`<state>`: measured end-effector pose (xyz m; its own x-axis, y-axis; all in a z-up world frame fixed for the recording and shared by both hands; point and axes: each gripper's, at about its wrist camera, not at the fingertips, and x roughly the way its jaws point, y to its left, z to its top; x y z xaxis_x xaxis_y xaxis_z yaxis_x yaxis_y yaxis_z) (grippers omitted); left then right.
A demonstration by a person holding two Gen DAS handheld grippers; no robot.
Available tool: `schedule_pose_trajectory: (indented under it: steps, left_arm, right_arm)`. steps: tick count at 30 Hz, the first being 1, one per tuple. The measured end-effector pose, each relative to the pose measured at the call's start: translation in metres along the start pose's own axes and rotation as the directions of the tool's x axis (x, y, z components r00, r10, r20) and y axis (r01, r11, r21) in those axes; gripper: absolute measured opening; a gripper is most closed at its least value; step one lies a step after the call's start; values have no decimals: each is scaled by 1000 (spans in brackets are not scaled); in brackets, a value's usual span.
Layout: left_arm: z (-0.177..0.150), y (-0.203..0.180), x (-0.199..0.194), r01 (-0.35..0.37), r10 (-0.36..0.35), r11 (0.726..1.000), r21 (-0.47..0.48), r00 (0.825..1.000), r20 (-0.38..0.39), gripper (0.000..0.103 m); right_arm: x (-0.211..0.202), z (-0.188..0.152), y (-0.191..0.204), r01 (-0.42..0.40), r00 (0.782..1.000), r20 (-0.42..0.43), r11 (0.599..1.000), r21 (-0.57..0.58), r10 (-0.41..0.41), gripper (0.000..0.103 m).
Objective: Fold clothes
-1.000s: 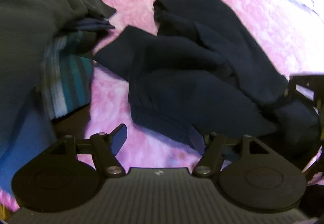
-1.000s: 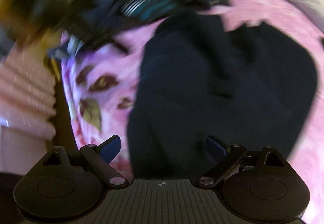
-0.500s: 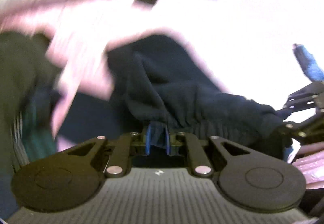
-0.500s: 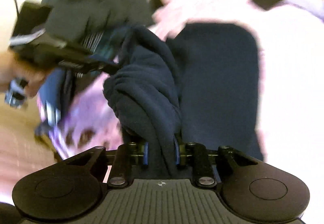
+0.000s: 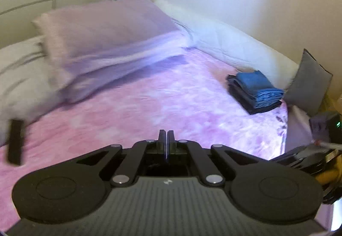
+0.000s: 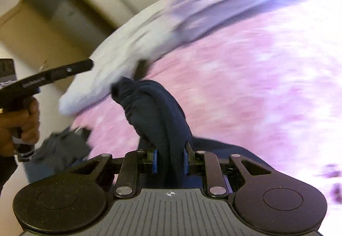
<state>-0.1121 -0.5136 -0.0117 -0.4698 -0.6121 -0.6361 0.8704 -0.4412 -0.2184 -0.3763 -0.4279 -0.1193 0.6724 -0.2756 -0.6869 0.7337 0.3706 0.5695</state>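
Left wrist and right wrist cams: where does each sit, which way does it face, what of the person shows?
Left wrist: sits on the left gripper, jaws shut with nothing between them; faces across the pink blanket-covered bed toward the lilac pillow and the folded blue clothes stack; no hand clearly visible.
Right wrist: sits on the right gripper, jaws shut on the bunched navy garment; faces over the bed, tilted; the person's left hand shows at the left edge.
Shared: bed, pillow.
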Motion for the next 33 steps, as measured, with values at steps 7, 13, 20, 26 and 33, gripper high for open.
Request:
schedule_pose_trajectory:
  steps: [7,13,20,26,33]
  left_arm:
    - [-19,-33,119,-52,46,998,-23,975,-217,45]
    - [-81,-44,179,6,4,1000,25,917,-400,65]
    - [-126,-44,263,46,13,994,94,842,-540,62]
    - [-101,-39,256,86,-36,994,65,833,-552,2]
    - [44,-69,235,96,-37,974,205,961,-273,4]
  right_arm:
    - [-43,8,-169,243,970,-63,947,209,-235,40]
    - [-39,-8,-188,293,956,-79,939,180,-284,79]
    - [25,-32,-214,263,960,-149,949,172,-239,79]
    - [19,-35,-231,184,978,-141,957,226,-155,28]
    - [-75,17,-240,120,988,58,948,294,-143,25]
